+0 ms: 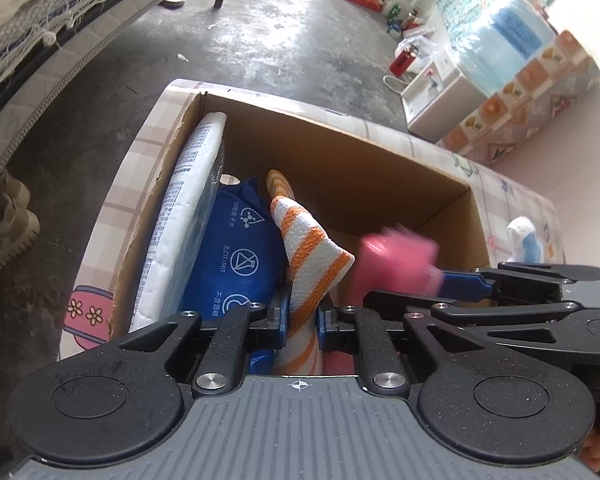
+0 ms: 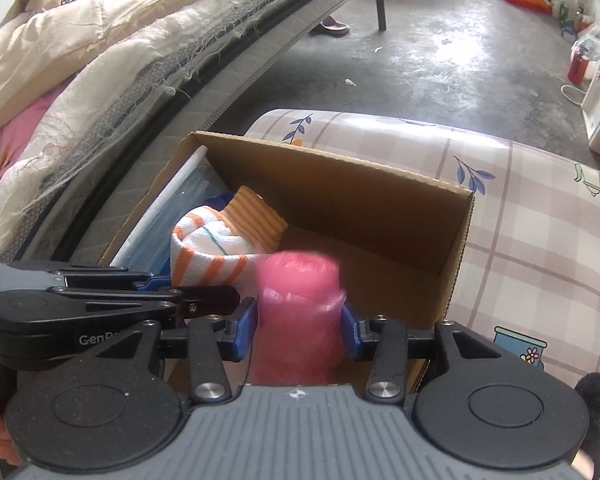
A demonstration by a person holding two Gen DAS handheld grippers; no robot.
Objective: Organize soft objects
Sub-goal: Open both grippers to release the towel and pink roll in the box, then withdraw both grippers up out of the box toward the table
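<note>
Orange-and-white striped cloth (image 1: pixel 312 256) is pinched between the narrow blue pads of the left gripper (image 1: pixel 302 320), its free end flopping forward over the open cardboard box (image 1: pixel 340 148). Just beside it, a pink roll (image 2: pixel 298 312) wrapped in thin crinkled plastic sits between the pads of the right gripper (image 2: pixel 298 330), which stand about as wide as the roll; whether they press on it I cannot tell, as the roll is blurred. Both grippers hang side by side above the near part of the box. Inside, along the box's left wall, a white padded pack (image 1: pixel 188 208) stands on edge, with a blue pouch (image 1: pixel 240 256) printed with white symbols leaning against it. Under the box lies a checked cloth with flower and leaf prints (image 2: pixel 540 240). Past it is bare grey concrete floor (image 1: pixel 268 36), and a mattress with frayed bedding (image 2: pixel 112 60) runs along the left.
</note>
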